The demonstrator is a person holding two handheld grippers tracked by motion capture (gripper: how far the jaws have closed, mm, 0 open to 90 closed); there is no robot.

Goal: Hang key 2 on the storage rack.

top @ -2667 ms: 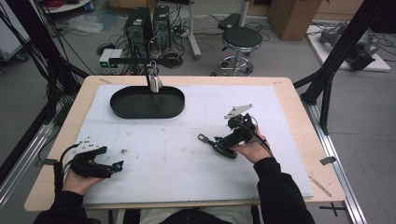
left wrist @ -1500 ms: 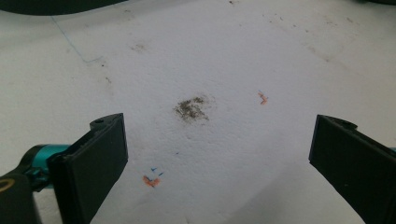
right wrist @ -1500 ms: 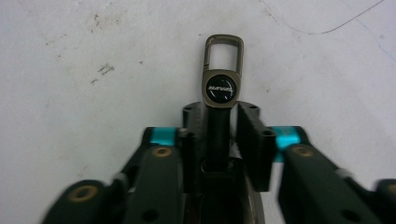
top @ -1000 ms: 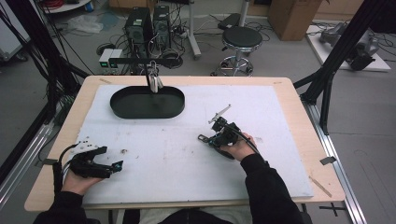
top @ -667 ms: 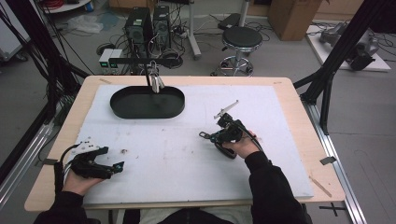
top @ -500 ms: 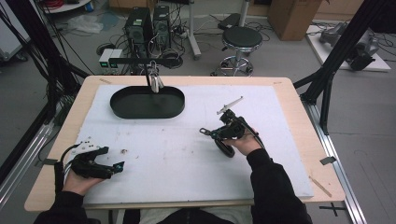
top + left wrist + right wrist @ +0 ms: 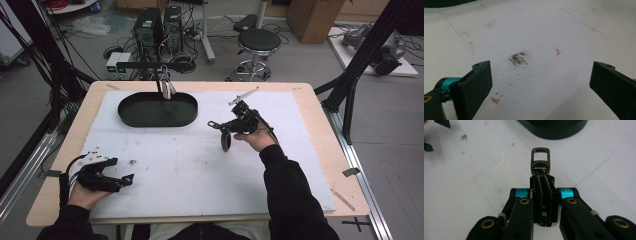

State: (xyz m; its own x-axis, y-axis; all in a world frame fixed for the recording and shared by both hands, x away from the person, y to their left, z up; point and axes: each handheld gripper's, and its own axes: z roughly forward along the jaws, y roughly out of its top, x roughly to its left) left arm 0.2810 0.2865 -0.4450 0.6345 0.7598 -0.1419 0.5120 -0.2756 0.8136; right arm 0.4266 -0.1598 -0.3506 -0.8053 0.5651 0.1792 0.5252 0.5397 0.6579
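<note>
Clearly, right gripper [image 7: 541,178] fingers clamp the keychain [image 7: 540,162].

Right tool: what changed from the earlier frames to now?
The right tool, shut on a metal keychain tag, rose and moved up the mat toward the black tray; a dark piece now hangs below it. The left tool, jaws open, stayed put; so did the tray.

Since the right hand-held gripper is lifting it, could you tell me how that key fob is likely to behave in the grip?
The key fob looks like rigid metal, so it probably won't flex. Its glossy face may slip between the pads of the right hand-held gripper, which pinches only one end. The free looped end could swing if moved quickly.
</note>
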